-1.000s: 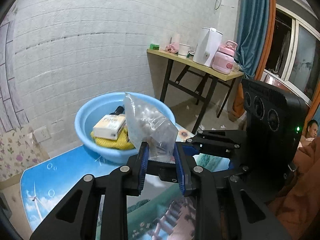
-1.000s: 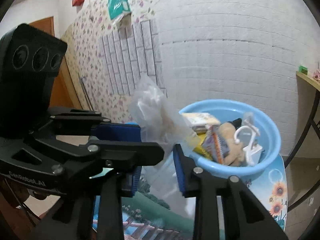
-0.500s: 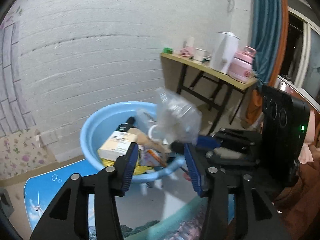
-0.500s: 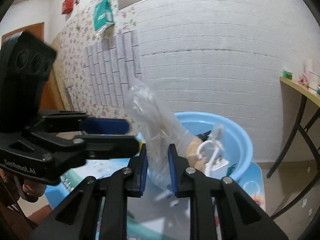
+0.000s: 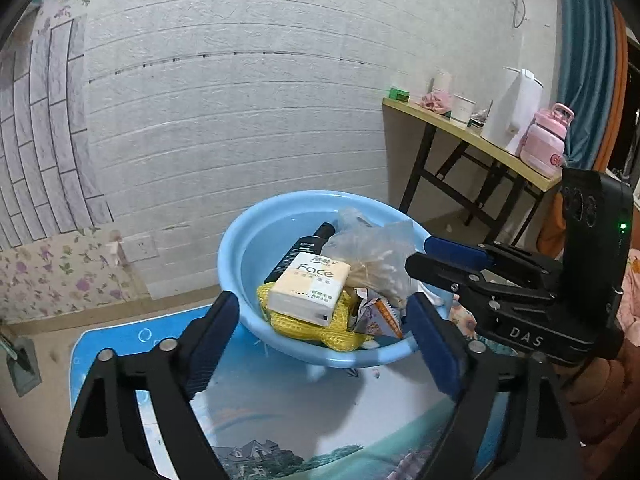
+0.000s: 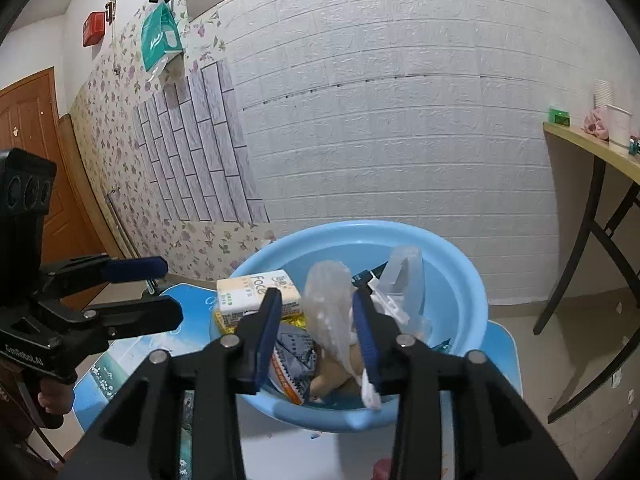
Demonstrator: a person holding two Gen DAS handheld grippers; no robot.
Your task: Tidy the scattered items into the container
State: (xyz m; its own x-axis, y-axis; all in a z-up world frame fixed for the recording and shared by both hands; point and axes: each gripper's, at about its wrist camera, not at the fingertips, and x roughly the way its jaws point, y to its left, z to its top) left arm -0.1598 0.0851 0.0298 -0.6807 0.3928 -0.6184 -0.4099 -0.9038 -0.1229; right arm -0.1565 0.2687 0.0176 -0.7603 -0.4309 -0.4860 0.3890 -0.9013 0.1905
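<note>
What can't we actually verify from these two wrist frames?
- Clear plastic bag contents: crinkled film hides them, both views.
- Dark bottle: lower part buried under the tissue pack, left view.
- Basin floor: covered by the pile.
- Small print on the tissue pack: too small.
- Right gripper contact with the bag: unclear; jaws stand apart.
- Left gripper: open, empty.

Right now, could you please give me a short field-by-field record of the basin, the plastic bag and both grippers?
basin: light blue, on the printed table mat
plastic bag: in the basin, between the right gripper's fingers
tissue pack: in the basin, on a yellow mesh item
left gripper: open, holding nothing
right gripper: open over the basin
</note>
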